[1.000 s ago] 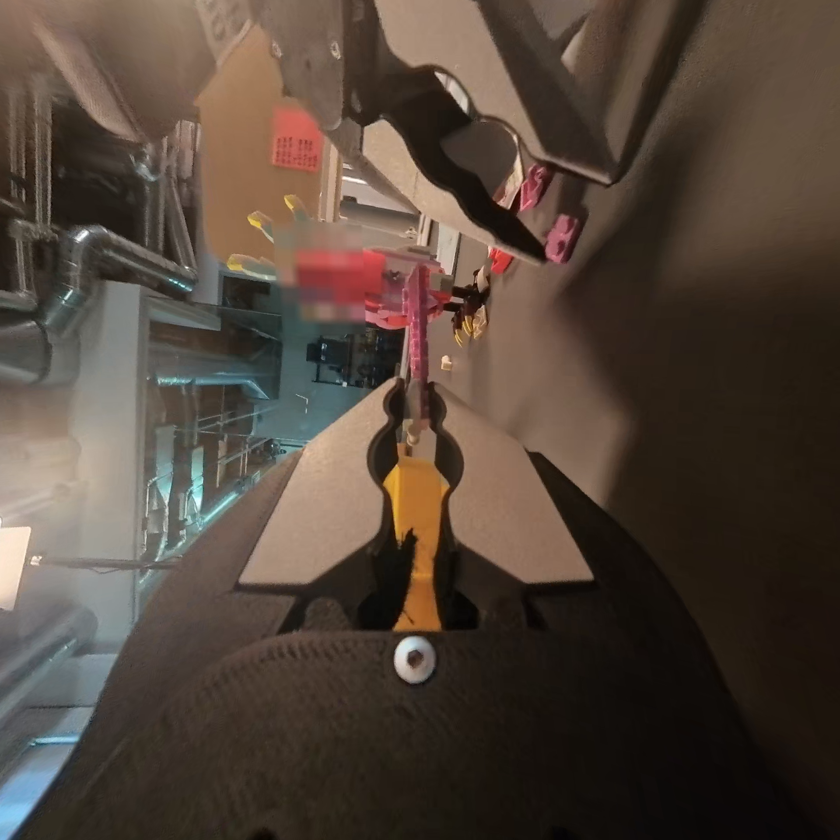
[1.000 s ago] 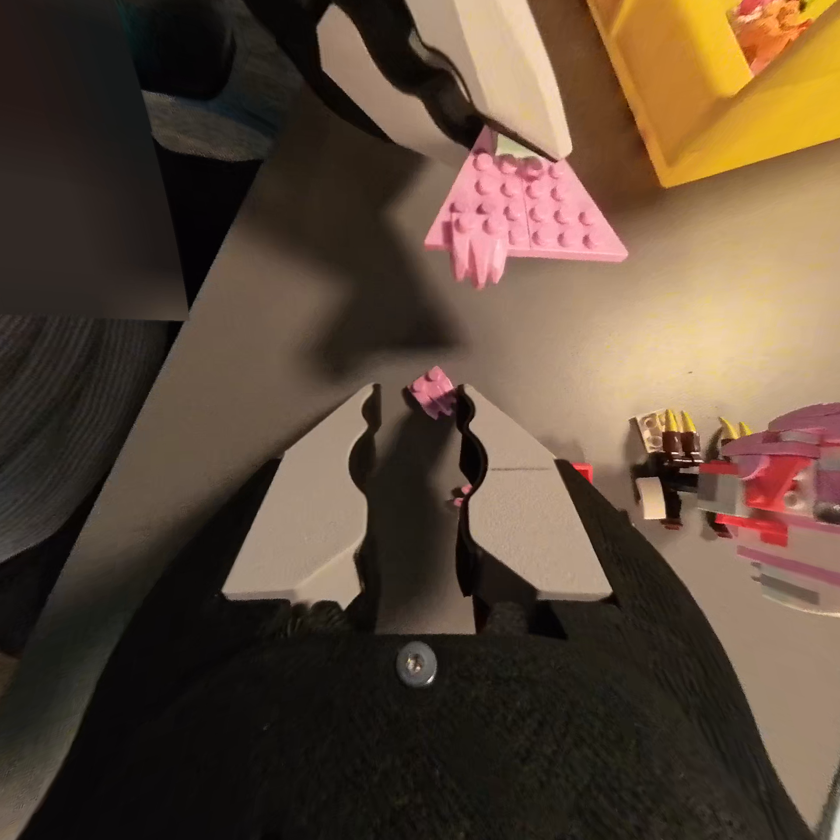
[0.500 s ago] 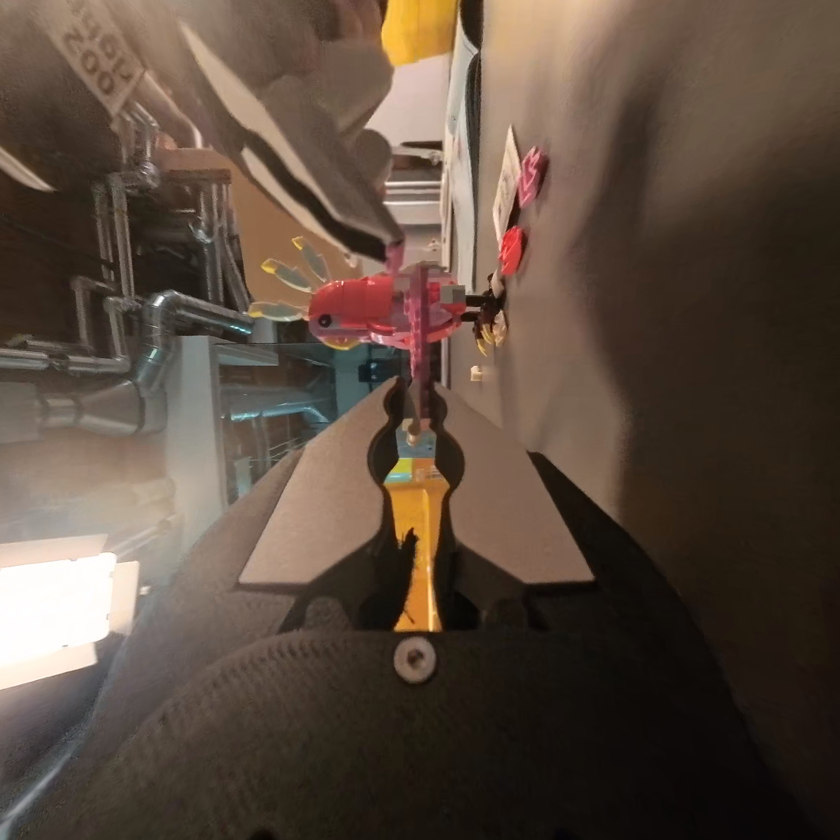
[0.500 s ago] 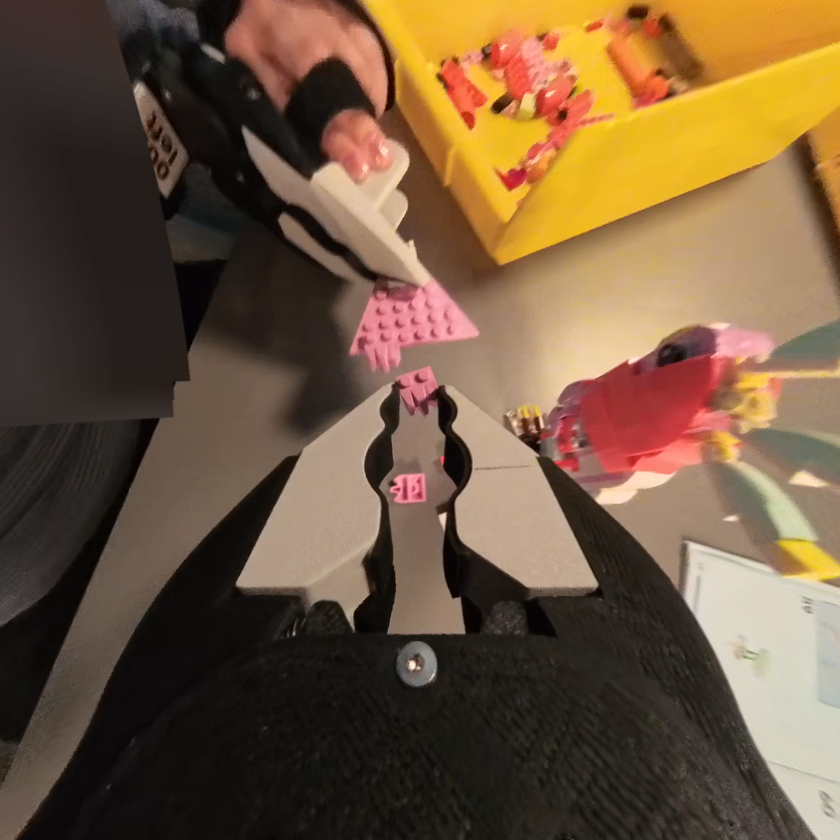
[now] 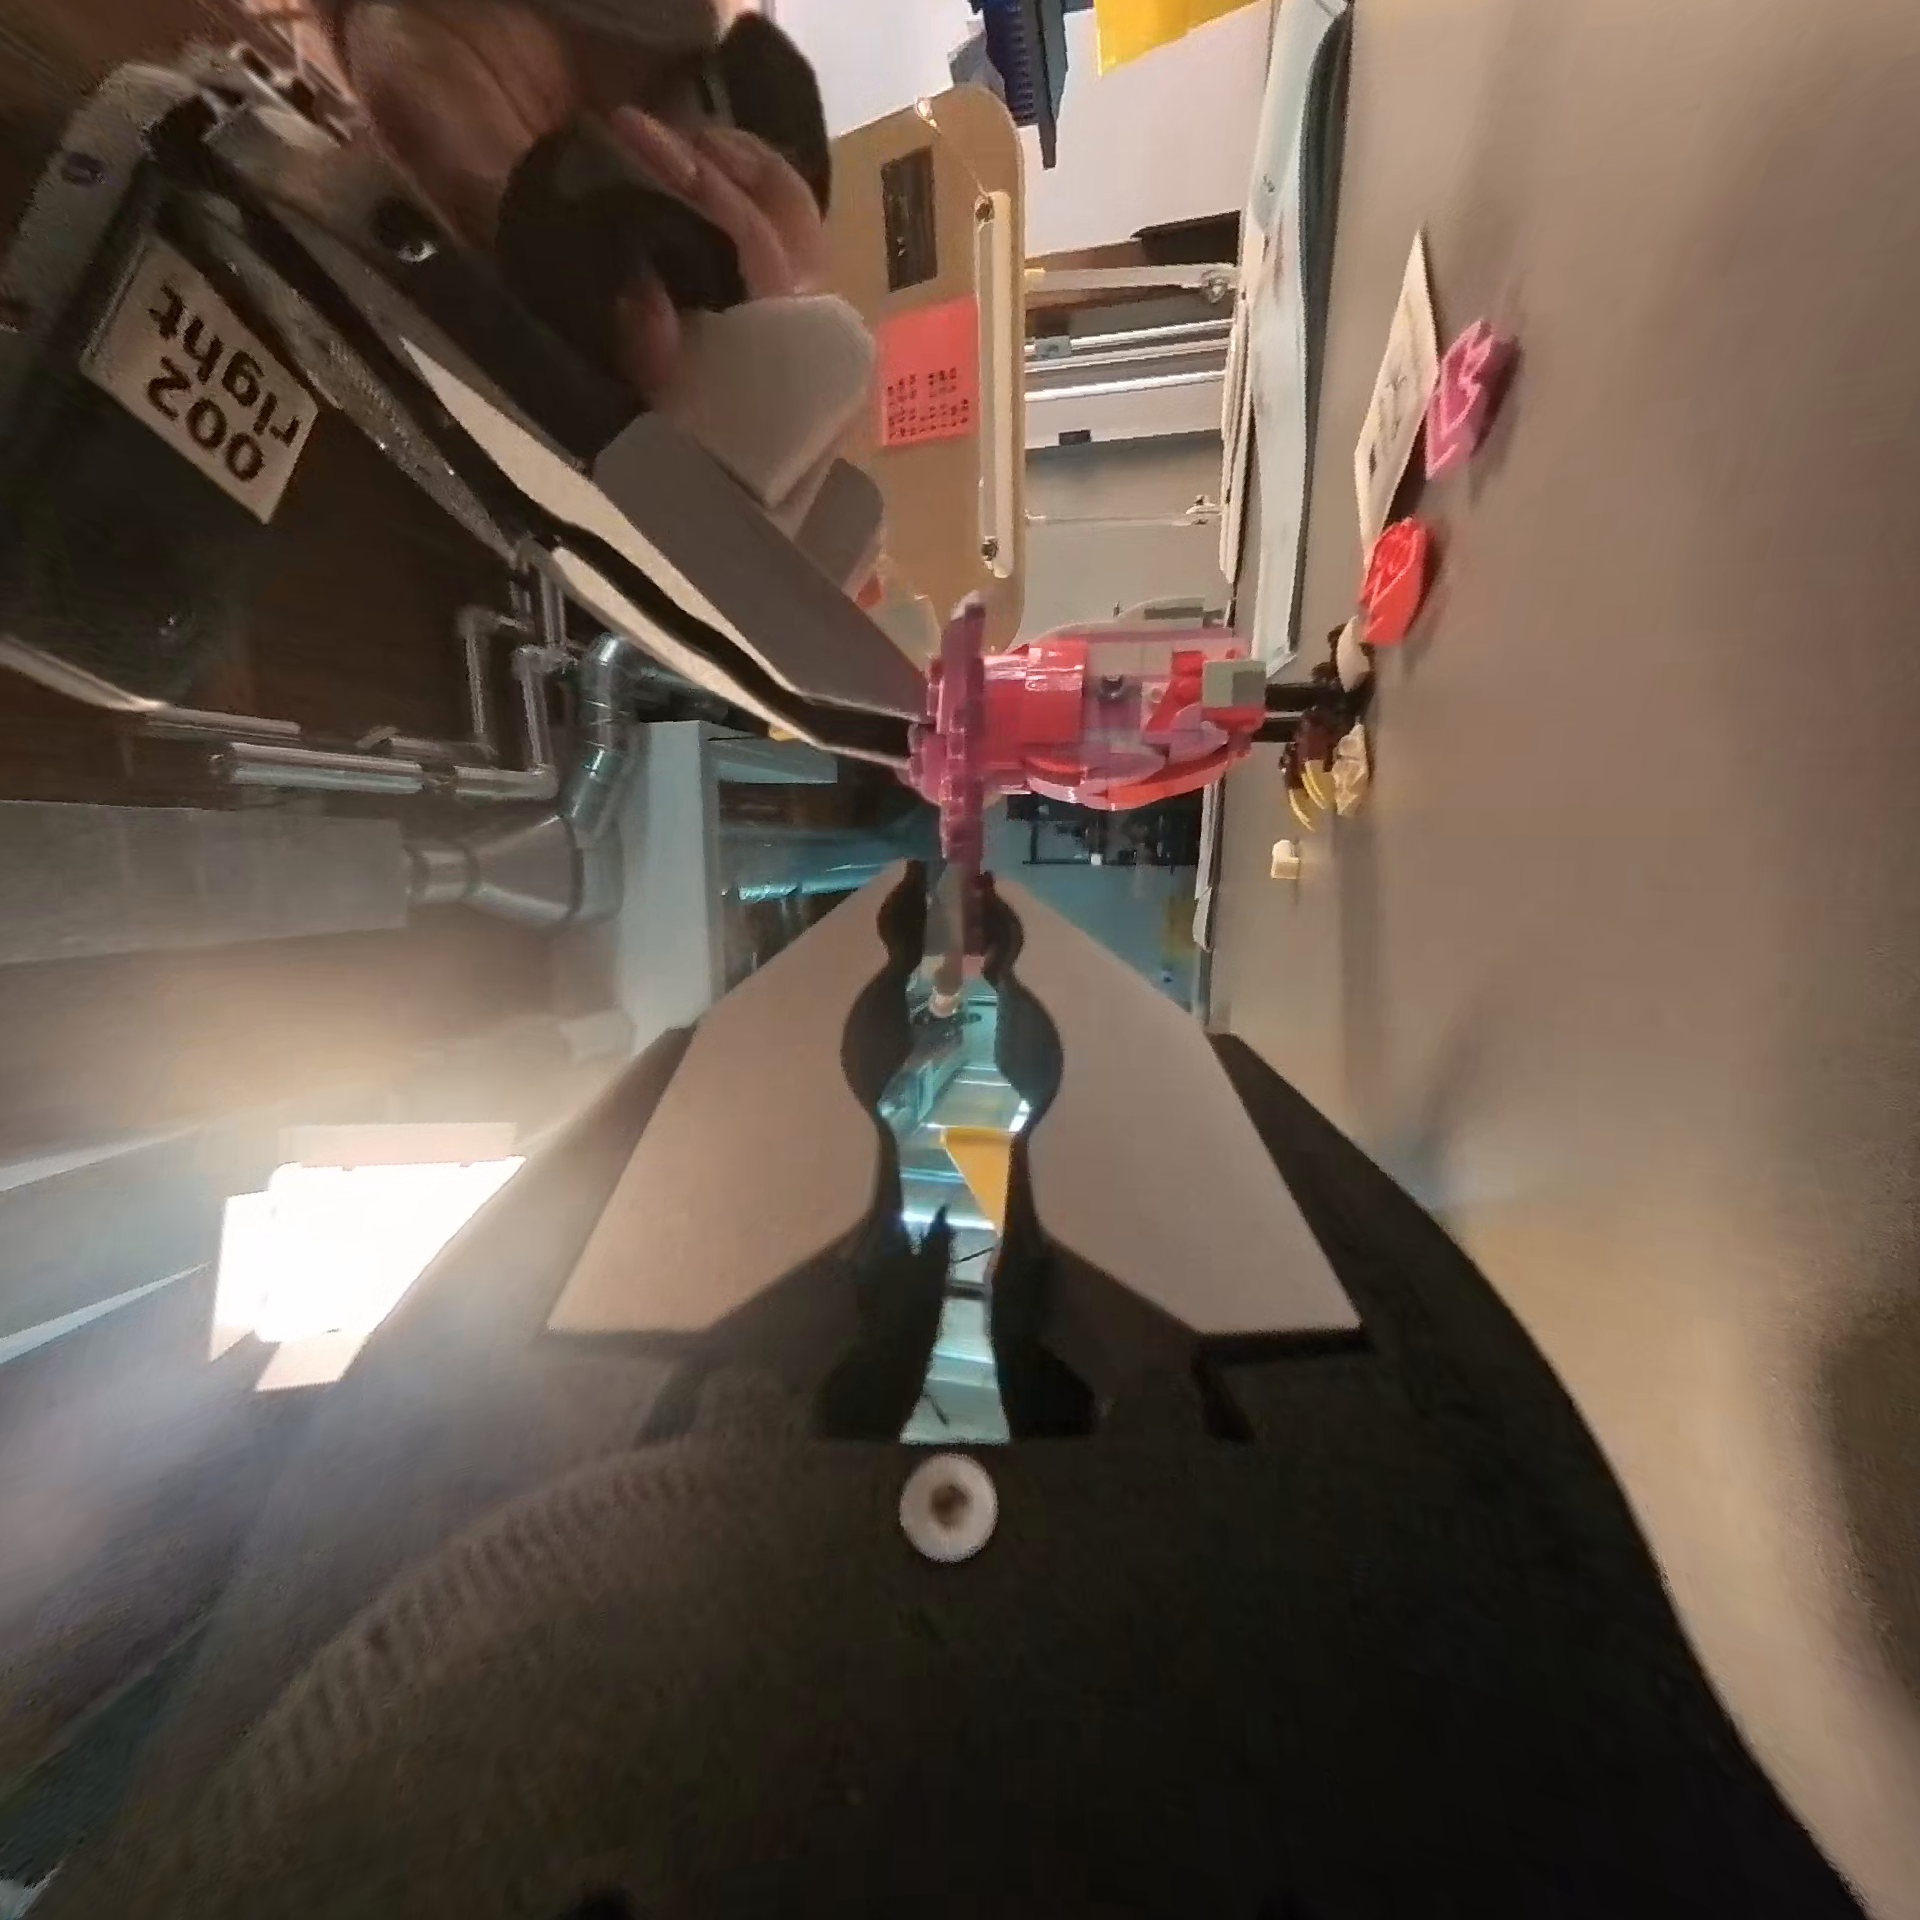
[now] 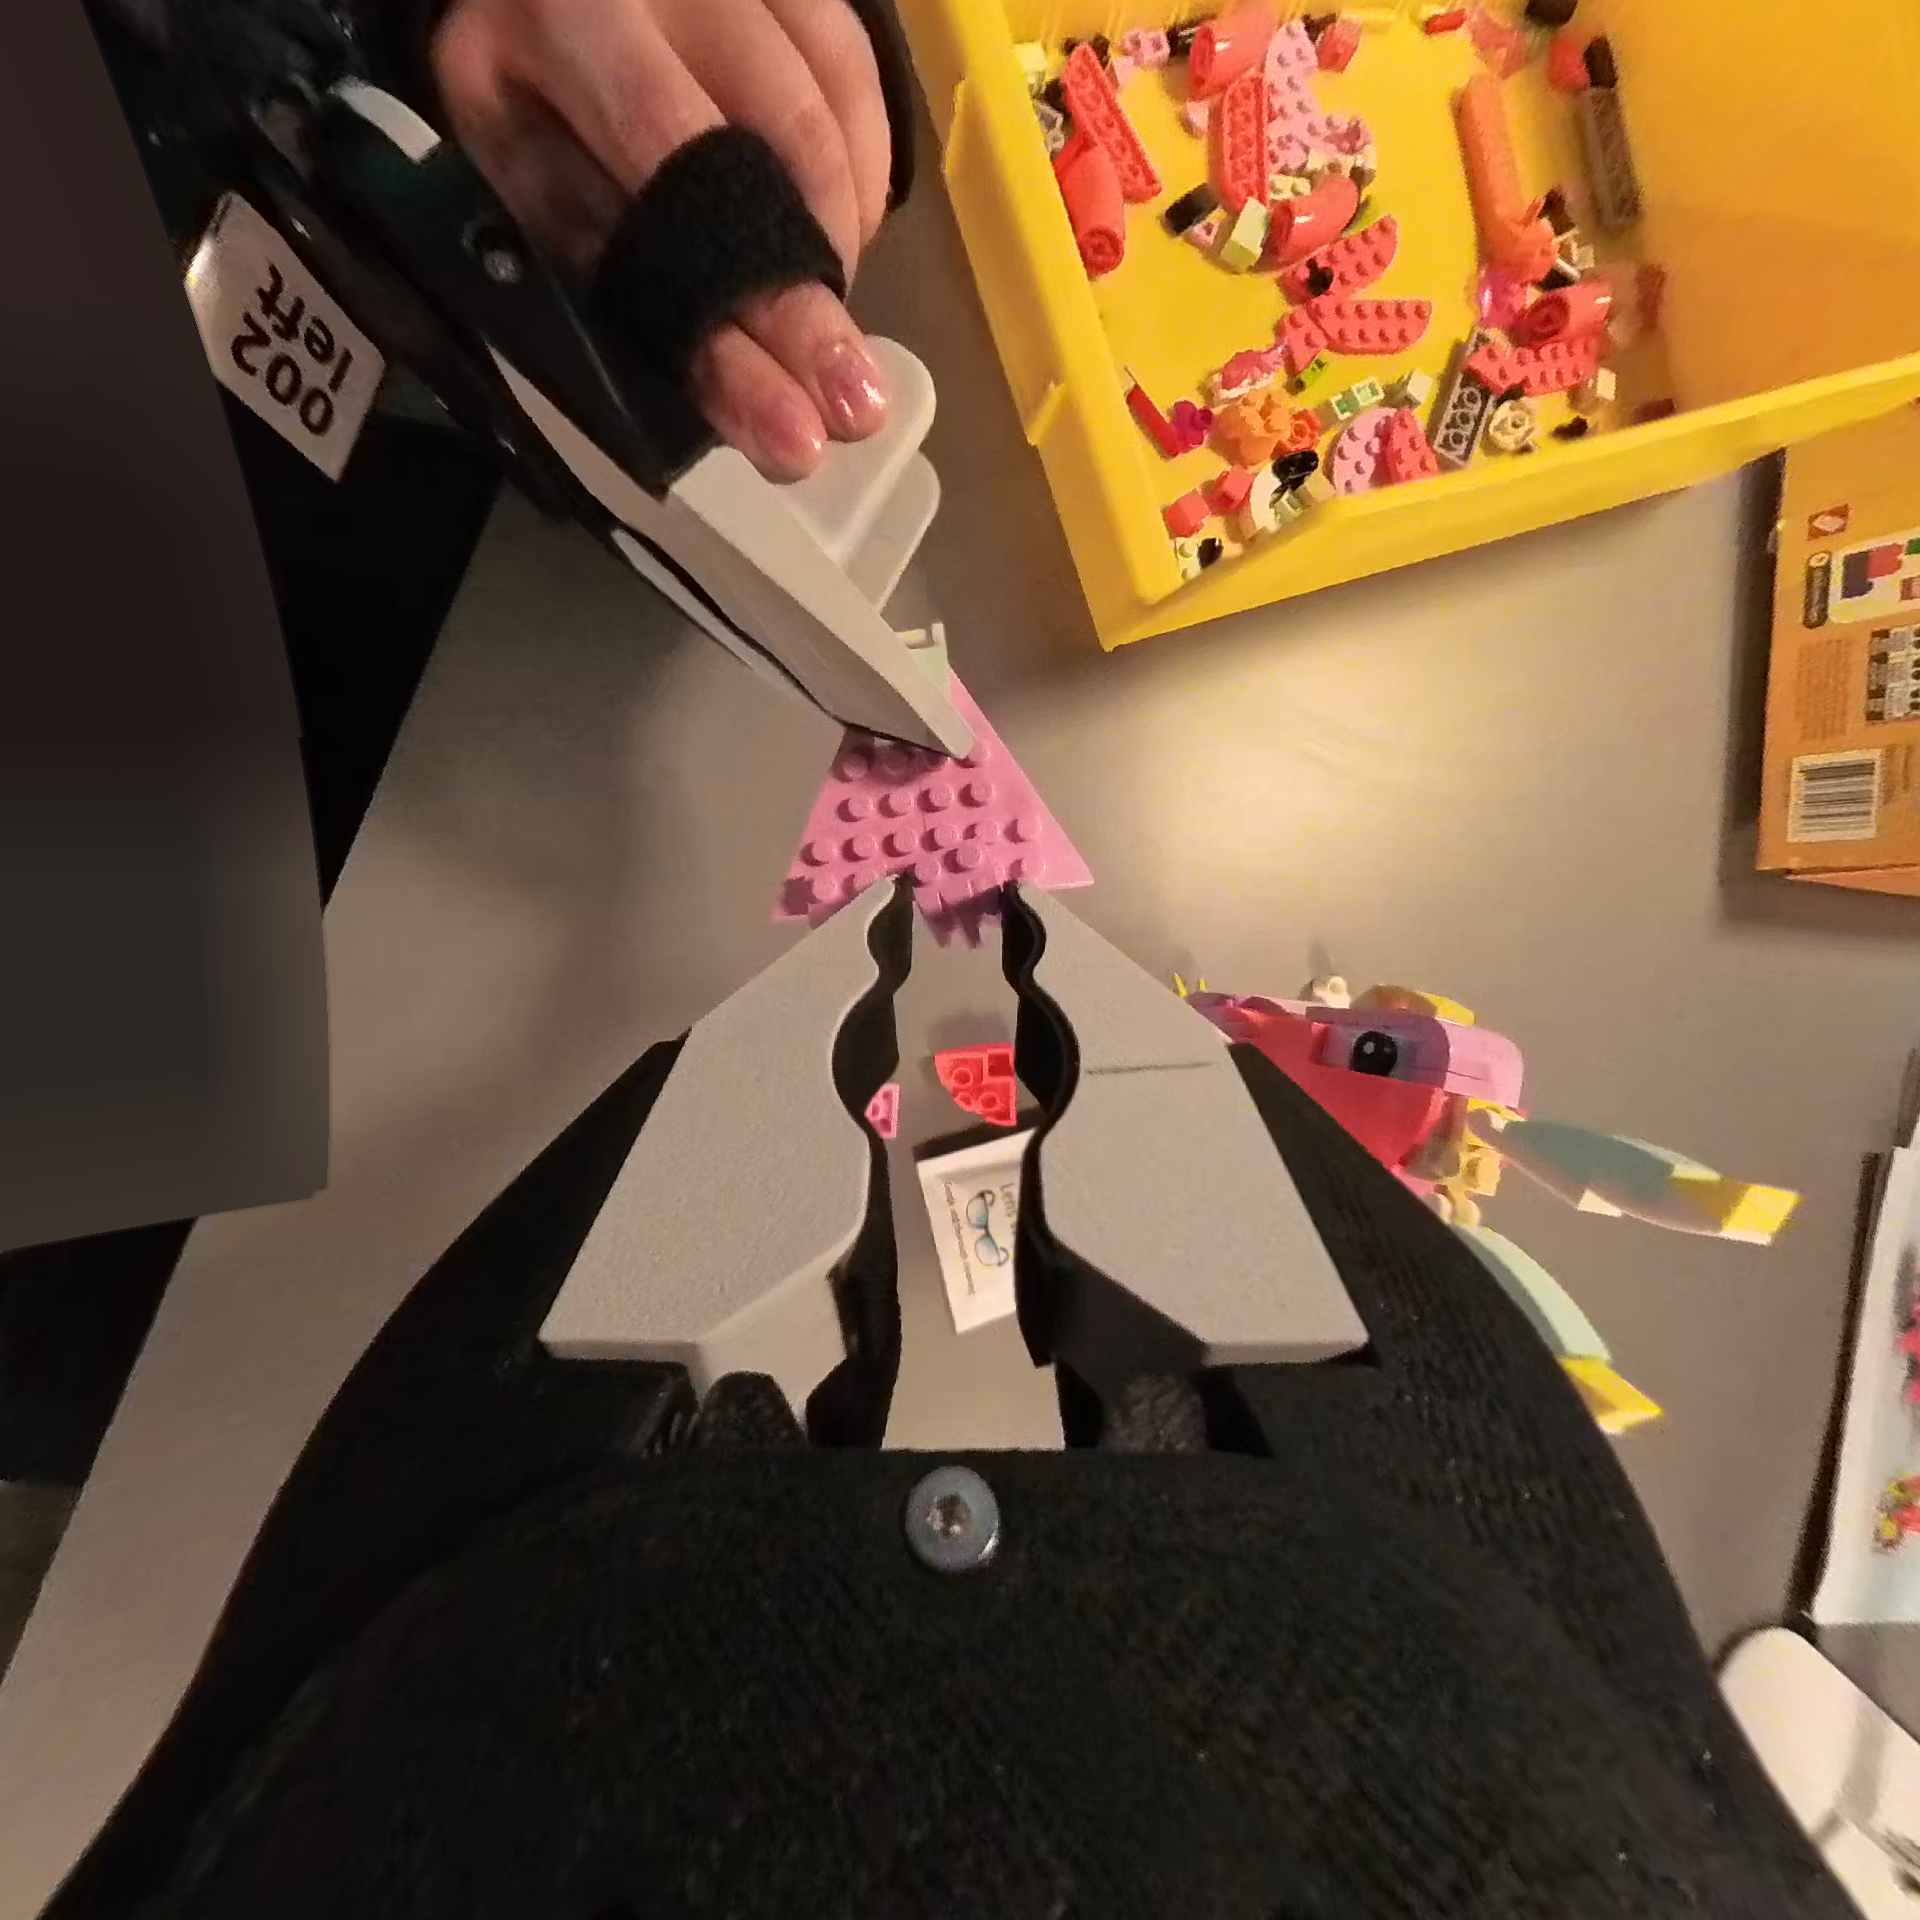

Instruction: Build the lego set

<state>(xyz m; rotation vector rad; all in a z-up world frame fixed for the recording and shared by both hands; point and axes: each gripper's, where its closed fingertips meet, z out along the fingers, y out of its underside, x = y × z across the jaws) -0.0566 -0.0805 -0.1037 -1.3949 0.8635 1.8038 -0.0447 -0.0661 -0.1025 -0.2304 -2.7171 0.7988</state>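
My left gripper (image 5: 956, 902) is shut on a pink triangular studded plate (image 5: 962, 800), which shows edge-on in the left wrist view. In the right wrist view the left gripper (image 6: 940, 764) holds that plate (image 6: 914, 821) by its far corner, above the grey table (image 6: 1351, 831). My right gripper (image 6: 954, 896) is shut on a small pink toothed piece (image 6: 958, 920) and holds it against the plate's near edge. In the left wrist view the right gripper (image 5: 904, 717) comes in from the upper left and meets the plate.
A red and pink brick bird (image 6: 1382, 1081) stands on the table at the right; it also shows in the left wrist view (image 5: 1101, 717). A yellow bin (image 6: 1039, 416) holds several loose bricks. An orange box (image 6: 1839, 675), a red piece (image 6: 977, 1081), a small pink piece (image 6: 885, 1107) and a white card (image 6: 971, 1236) lie nearby. The tips of both grippers are at nearly the same place.
My right gripper closed on the small pink piece on the table, lifted it and carried it up to the plate's edge. My left gripper kept hold of the plate and rose with it.
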